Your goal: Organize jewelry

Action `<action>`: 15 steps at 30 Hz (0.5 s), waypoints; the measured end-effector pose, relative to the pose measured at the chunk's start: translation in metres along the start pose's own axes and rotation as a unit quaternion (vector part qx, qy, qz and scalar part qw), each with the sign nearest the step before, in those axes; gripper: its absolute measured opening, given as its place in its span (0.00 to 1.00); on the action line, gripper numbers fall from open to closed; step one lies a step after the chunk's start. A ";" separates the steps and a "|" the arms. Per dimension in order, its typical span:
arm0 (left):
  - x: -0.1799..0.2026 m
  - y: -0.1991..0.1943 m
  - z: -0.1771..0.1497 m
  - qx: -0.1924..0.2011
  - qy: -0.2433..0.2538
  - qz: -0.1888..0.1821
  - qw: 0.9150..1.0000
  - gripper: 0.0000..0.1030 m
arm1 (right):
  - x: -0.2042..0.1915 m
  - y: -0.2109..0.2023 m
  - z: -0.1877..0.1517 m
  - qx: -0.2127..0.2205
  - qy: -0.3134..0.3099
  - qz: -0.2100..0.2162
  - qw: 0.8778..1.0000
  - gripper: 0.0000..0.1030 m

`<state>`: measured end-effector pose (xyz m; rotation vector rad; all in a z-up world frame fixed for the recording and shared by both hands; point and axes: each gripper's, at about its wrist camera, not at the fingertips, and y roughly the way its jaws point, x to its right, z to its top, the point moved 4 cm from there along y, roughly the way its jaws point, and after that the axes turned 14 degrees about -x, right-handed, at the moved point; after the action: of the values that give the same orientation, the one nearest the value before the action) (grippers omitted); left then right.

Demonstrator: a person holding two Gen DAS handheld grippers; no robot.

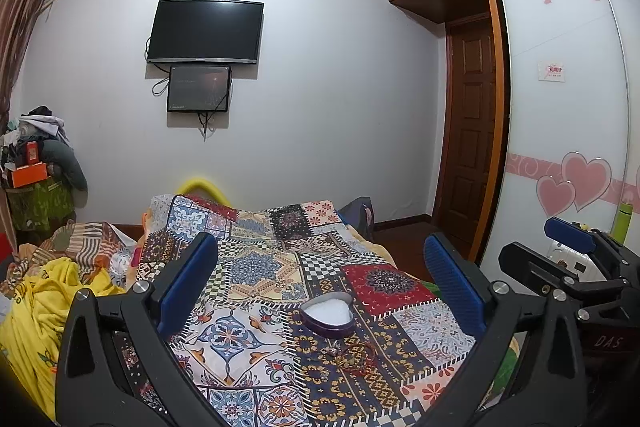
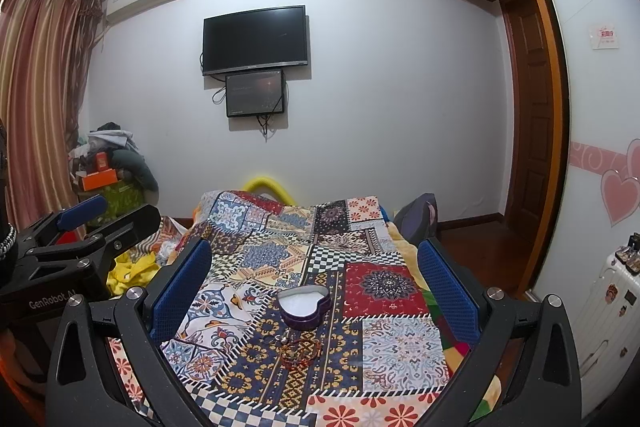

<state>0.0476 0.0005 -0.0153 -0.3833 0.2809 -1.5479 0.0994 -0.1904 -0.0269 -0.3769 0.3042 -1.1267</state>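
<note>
A black flat-screen television (image 1: 206, 31) hangs on the white wall above a smaller dark screen (image 1: 199, 88); a multicoloured patchwork quilt (image 1: 280, 267) covers the bed.

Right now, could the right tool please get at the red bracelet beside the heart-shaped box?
Probably yes: the right tool is open, and the red bracelet lies uncovered on the quilt, just before the heart-shaped box.

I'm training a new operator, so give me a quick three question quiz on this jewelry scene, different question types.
1. True or false: the heart-shaped box has its lid on.
2. The jewelry pile lies: A) inside the box, B) on the quilt just in front of the box, C) in a gripper.
3. Fill in: the left gripper and the right gripper are both ____.

Key: 1 false; 2 B; 3 open.
</note>
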 end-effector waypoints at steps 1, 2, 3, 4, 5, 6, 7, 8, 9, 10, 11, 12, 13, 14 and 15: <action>0.000 0.000 0.000 0.000 0.000 0.000 1.000 1.00 | -0.001 0.000 0.000 0.000 0.000 0.000 1.000 0.99; 0.000 0.000 0.000 0.000 0.000 0.000 1.000 1.00 | -0.001 -0.001 -0.001 0.000 -0.001 0.000 1.000 0.99; 0.000 0.000 -0.001 0.000 -0.001 0.000 1.000 1.00 | -0.001 -0.001 -0.002 0.000 -0.001 0.001 1.000 0.99; -0.001 0.000 -0.001 0.000 -0.001 -0.001 1.000 1.00 | -0.002 -0.001 -0.002 0.000 0.000 0.001 1.000 0.99; -0.001 0.000 -0.001 0.000 -0.002 -0.001 1.000 1.00 | -0.002 -0.002 -0.003 -0.001 0.000 0.001 1.000 0.99; -0.001 0.000 -0.001 0.000 -0.002 -0.001 1.000 1.00 | -0.002 -0.002 -0.003 -0.002 0.000 0.001 1.000 0.99; -0.001 0.000 -0.001 0.000 -0.002 0.000 1.000 1.00 | -0.002 -0.001 -0.002 -0.002 -0.001 0.001 1.000 0.99; -0.001 0.000 -0.001 0.000 -0.002 0.000 1.000 1.00 | -0.003 -0.001 -0.002 -0.002 -0.001 0.001 1.000 0.99; -0.002 0.000 0.000 0.000 -0.001 0.000 1.000 1.00 | -0.004 -0.002 -0.003 -0.002 -0.001 0.001 1.000 0.99; -0.002 0.000 -0.001 0.000 -0.002 0.000 1.000 1.00 | -0.004 -0.002 -0.003 -0.002 -0.001 0.001 1.000 0.99; -0.002 0.000 -0.001 0.000 -0.002 0.000 1.000 1.00 | -0.002 0.000 -0.001 -0.003 -0.001 0.001 1.000 0.99; -0.002 0.000 -0.001 0.000 -0.002 0.000 1.000 1.00 | -0.003 -0.001 -0.002 -0.004 -0.001 0.001 1.000 0.99; -0.002 0.000 -0.001 0.000 -0.002 0.000 1.000 1.00 | -0.003 0.000 -0.002 -0.004 -0.001 0.001 1.000 0.99; -0.002 0.000 -0.001 0.000 -0.002 0.000 1.000 1.00 | -0.003 -0.001 -0.003 -0.005 -0.001 0.001 1.000 0.99; -0.002 0.000 -0.001 0.000 -0.001 0.000 1.000 1.00 | -0.003 0.000 -0.004 -0.006 -0.001 0.001 1.000 0.99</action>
<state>0.0475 0.0020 -0.0162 -0.3849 0.2785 -1.5466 0.0963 -0.1883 -0.0299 -0.3869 0.3098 -1.1232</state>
